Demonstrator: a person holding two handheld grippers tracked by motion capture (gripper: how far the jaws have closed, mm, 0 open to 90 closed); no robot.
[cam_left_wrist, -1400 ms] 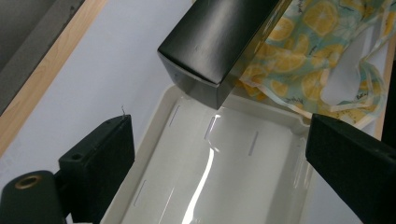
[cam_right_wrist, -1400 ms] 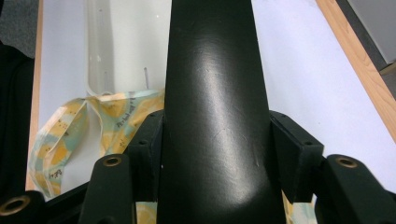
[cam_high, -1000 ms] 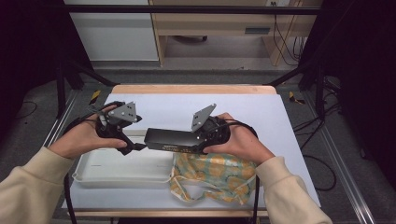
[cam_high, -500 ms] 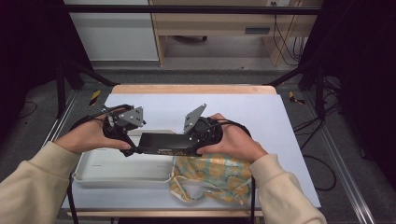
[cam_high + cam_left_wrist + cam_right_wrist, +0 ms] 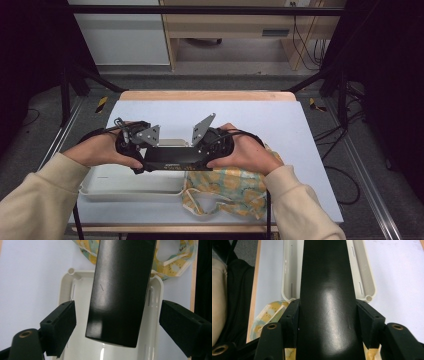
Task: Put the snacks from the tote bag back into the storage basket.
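A long black box [image 5: 172, 159] hangs level over a white tray [image 5: 115, 182] near the table's front. My right gripper [image 5: 202, 155] is shut on the box's right end; in the right gripper view its jaws [image 5: 330, 313] press both sides of the box [image 5: 327, 277]. My left gripper [image 5: 142, 157] is at the box's left end. In the left gripper view the box [image 5: 120, 290] lies between the jaws [image 5: 119, 313], which have just been closing, with a gap still showing on each side. The tray [image 5: 75, 290] lies below.
A yellow patterned cloth bag [image 5: 230, 187] lies crumpled at the front right, right of the tray, under the right hand. The pale blue table top [image 5: 280, 120] stretches behind the hands to a wooden back edge. Dark frame rails flank the table.
The right gripper has carried the black box left and lower, over the tray. The left gripper has sunk to the box's left end, so the box now sits between its jaws.
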